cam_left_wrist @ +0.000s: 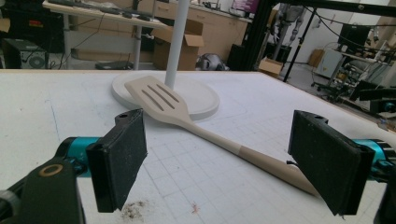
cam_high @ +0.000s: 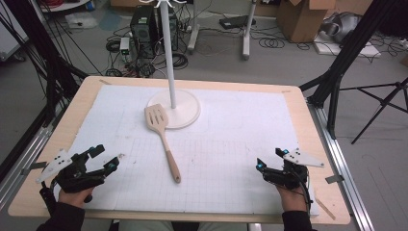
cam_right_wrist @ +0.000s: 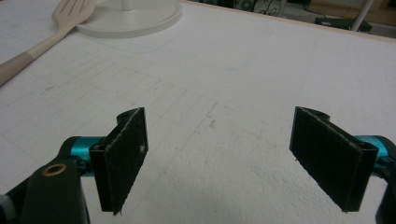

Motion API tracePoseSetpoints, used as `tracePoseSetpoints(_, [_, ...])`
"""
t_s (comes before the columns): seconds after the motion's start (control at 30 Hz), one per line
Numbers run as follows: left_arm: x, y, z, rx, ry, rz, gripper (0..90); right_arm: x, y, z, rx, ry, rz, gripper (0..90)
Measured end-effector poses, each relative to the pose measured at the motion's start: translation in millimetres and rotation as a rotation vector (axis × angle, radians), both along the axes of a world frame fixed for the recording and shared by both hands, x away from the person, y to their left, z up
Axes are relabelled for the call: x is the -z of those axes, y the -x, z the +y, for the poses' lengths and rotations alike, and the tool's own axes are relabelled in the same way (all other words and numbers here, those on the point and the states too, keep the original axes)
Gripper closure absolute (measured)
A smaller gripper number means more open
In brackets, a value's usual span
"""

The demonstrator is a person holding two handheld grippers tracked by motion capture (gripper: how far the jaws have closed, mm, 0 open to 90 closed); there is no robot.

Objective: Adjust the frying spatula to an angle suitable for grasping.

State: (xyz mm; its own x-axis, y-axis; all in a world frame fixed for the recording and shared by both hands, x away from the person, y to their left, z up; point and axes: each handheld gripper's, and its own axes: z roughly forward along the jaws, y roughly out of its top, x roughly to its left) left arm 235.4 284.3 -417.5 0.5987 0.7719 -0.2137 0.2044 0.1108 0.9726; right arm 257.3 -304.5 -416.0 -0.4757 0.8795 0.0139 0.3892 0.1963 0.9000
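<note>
A pale wooden slotted spatula [cam_high: 162,136] lies flat before me on the bench, blade resting on the white stand's round base [cam_high: 187,111], handle toward me.

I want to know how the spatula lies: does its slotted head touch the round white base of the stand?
Touching. In the left gripper view, the spatula head rests tilted on the edge of the stand base, overlapping its rim.

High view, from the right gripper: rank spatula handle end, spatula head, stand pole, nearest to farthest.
From the right gripper, at the table's near right:
1. spatula handle end, to its left near the front edge.
2. spatula head, farther back, on the stand's base rim.
3. stand pole, behind the head, mid-table.
</note>
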Motion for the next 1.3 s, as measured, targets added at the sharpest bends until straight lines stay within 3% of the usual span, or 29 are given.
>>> tracePoseSetpoints(0.2, [2.8,-5.3,-1.7,0.005,0.004,0.026,20.3,0.9,1.3,-7.1,0.014,-0.006,0.001,18.0])
tracePoseSetpoints(0.37, [1.2,-2.6,-3.1,0.015,-0.001,0.016,20.3,-0.4,3.7,-6.0,0.011,-0.006,-0.001,18.0])
tracePoseSetpoints(0.93, [0.5,1.6,2.0,0.007,0.013,0.008,20.3,-6.6,2.7,29.9,-0.093,-0.015,0.003,19.8])
tracePoseSetpoints(1.1, [0.6,1.7,3.5,0.003,0.019,0.012,20.5,-11.7,-3.8,55.5,-0.133,-0.016,0.017,23.2])
tracePoseSetpoints(1.3, [0.2,1.3,4.2,0.008,0.02,0.008,21.3,-14.4,-20.5,113.8,-0.238,0.015,0.054,26.5])
